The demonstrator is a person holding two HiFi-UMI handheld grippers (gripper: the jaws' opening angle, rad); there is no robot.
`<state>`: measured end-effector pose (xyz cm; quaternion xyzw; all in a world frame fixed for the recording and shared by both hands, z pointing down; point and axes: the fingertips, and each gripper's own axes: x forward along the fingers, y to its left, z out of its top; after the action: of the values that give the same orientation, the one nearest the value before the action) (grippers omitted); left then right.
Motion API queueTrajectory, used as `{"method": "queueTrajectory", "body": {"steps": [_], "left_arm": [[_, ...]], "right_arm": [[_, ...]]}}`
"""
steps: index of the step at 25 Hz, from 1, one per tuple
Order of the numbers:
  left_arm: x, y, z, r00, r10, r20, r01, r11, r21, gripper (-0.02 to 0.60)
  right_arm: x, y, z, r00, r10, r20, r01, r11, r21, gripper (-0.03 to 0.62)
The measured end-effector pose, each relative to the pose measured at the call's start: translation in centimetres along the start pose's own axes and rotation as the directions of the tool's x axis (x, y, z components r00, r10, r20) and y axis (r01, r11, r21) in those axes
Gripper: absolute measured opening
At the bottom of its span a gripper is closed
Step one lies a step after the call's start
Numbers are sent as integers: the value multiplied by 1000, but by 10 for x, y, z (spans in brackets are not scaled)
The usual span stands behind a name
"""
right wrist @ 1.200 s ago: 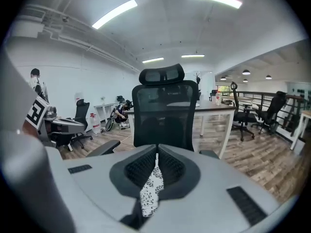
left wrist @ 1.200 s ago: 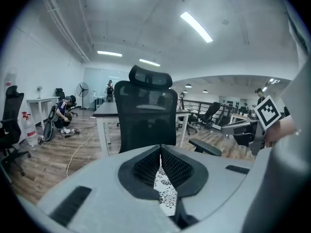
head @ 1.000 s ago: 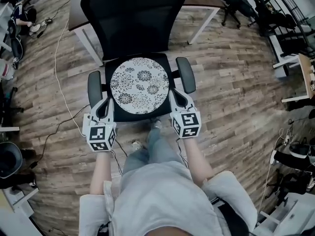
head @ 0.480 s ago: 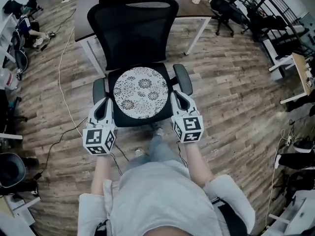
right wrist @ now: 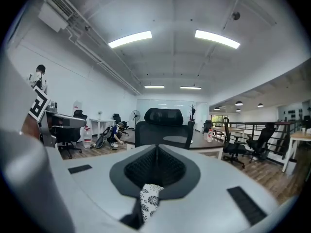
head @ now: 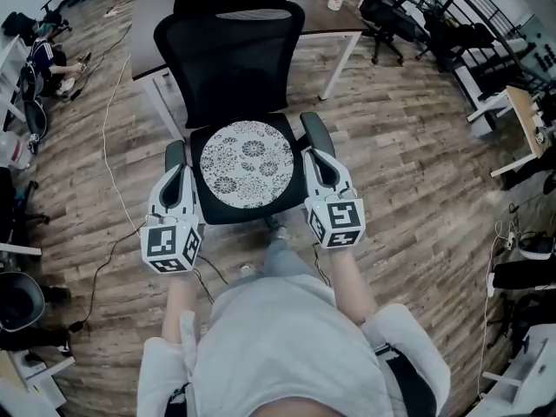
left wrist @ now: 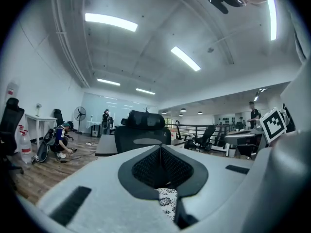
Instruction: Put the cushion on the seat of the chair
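The round cushion (head: 248,163), white with a dark flower print, lies flat on the black seat (head: 252,211) of the office chair (head: 230,55). My left gripper (head: 174,174) hovers over the left armrest, apart from the cushion's edge. Over the right armrest, also off the cushion, is my right gripper (head: 314,156). Both point toward the backrest. The left gripper view shows my left gripper (left wrist: 160,147) with its jaws shut, a sliver of cushion (left wrist: 167,203) showing below. My right gripper (right wrist: 156,147) is likewise shut, with cushion print (right wrist: 149,198) below it.
A desk (head: 339,20) stands behind the chair, with bottles on it. Cables (head: 109,146) run over the wooden floor at left. More chairs (head: 391,11) and desks (head: 521,120) stand at right. A person (left wrist: 60,140) crouches on the floor far off at left.
Both grippers have risen beside the chair and drawn slightly forward along the armrests. The cushion has stayed on the seat. The head view has pulled back a little.
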<state>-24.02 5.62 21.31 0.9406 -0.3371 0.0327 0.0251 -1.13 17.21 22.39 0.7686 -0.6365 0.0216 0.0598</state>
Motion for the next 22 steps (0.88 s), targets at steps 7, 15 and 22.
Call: {"method": "queueTrajectory", "body": {"steps": [7, 15, 22], "left_arm": [[-12, 1, 30, 998, 3, 69, -2, 1000, -4, 14], [-23, -1, 49, 994, -5, 108, 5, 1000, -1, 15], [-27, -2, 55, 991, 4, 132, -3, 1000, -3, 15]], "right_arm": [[-13, 7, 30, 997, -14, 74, 15, 1000, -24, 20], [-28, 11, 56, 991, -23, 134, 25, 1000, -8, 20], [-35, 6, 66, 986, -32, 161, 32, 999, 0, 20]]}}
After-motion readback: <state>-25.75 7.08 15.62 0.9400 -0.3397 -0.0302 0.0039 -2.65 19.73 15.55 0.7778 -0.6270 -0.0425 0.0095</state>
